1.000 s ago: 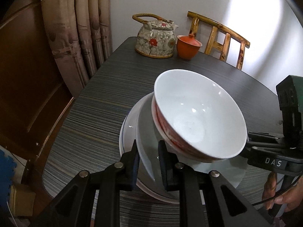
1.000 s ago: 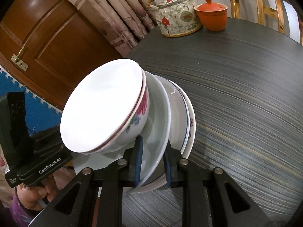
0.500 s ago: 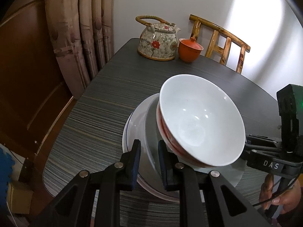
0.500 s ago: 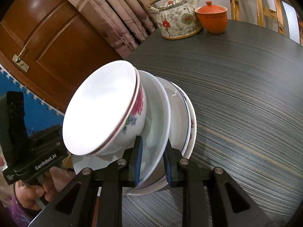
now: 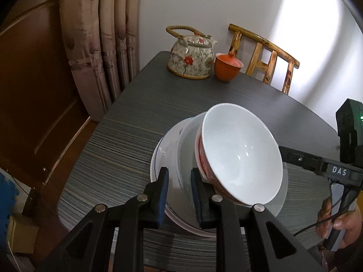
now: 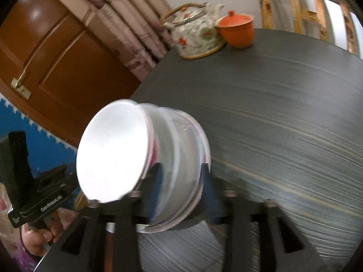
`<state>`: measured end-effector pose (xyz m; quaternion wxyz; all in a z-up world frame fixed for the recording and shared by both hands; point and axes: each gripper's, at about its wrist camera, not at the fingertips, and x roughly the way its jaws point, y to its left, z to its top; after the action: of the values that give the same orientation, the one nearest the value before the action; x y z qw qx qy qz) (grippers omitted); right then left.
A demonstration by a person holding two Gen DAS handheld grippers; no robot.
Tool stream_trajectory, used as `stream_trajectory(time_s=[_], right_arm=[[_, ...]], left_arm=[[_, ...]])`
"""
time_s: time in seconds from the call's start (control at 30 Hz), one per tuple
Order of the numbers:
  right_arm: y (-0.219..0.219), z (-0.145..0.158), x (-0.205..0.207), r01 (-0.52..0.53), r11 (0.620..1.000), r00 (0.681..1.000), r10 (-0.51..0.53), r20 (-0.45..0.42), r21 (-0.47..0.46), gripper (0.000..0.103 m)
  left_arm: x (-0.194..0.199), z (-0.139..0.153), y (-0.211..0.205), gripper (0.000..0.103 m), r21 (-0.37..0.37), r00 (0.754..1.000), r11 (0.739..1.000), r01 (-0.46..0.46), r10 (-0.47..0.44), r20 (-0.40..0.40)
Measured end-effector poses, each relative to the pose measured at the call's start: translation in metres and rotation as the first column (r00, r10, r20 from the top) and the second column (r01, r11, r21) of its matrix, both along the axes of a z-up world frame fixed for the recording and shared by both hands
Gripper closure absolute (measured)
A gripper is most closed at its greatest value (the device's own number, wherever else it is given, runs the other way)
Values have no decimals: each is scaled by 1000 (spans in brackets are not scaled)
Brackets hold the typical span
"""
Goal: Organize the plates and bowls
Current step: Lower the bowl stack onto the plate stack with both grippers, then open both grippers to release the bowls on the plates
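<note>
Left tool (image 5: 178,189) clamped on near rim of plate stack (image 5: 168,158) under the bowl (image 5: 240,158); right tool (image 6: 181,189) jaws opening around stack's rim, pads apart.

Two bowls (image 5: 240,161), two plates (image 5: 165,158), one teapot (image 5: 190,59).

Home dining room, dark table (image 5: 204,99), floral teapot (image 5: 190,61), wooden chair (image 5: 263,54), curtains (image 5: 99,34)
</note>
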<state>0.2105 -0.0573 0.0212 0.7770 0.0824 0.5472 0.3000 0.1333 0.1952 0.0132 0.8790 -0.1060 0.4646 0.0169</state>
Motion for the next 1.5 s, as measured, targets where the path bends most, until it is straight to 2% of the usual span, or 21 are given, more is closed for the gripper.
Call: stream_trajectory(time_s=[0.1,0.27,0.4,0.5,0.67,0.77,0.9,1.07,1.17,1.5], right_arm=[[-15,5,0,33,999,999,-33,4,38,46],[-18,15,-11,41,999,998,-42,43,28,46],[-14,29,-26,29,999,994,-30,106,13,45],[-7,42,-30,2,1000,990,-6,141,28,45],[19,55,-27,-76,995,987,66,144,63,44],[50,59,-24,-135,991,977,132,166,6,45],[85,50,-20,-191,979,972,198,128,-65,46],[101,37,-19,-224,966,969,234,75,-126,46],[107,30,-18,-247,958,966,254,36,-146,46],[108,31,-22,-288,935,956,293,-9,-205,46]], left_arm=[[-4,4,1,83,-11,1000,1000,-9,9,8],[-13,8,-3,83,-18,1000,1000,-13,13,15],[-25,13,-3,76,-43,999,999,-27,28,27],[-34,17,-2,74,-43,998,998,-43,44,37],[-46,23,0,74,-27,997,998,-56,58,58],[-48,23,0,74,-3,997,998,-55,55,63],[-48,22,1,74,-14,997,999,-48,49,61],[-46,22,-1,74,-29,998,999,-27,29,57],[-45,22,-2,74,-28,998,999,-16,17,55],[-42,19,-4,73,-38,999,999,4,-2,51]])
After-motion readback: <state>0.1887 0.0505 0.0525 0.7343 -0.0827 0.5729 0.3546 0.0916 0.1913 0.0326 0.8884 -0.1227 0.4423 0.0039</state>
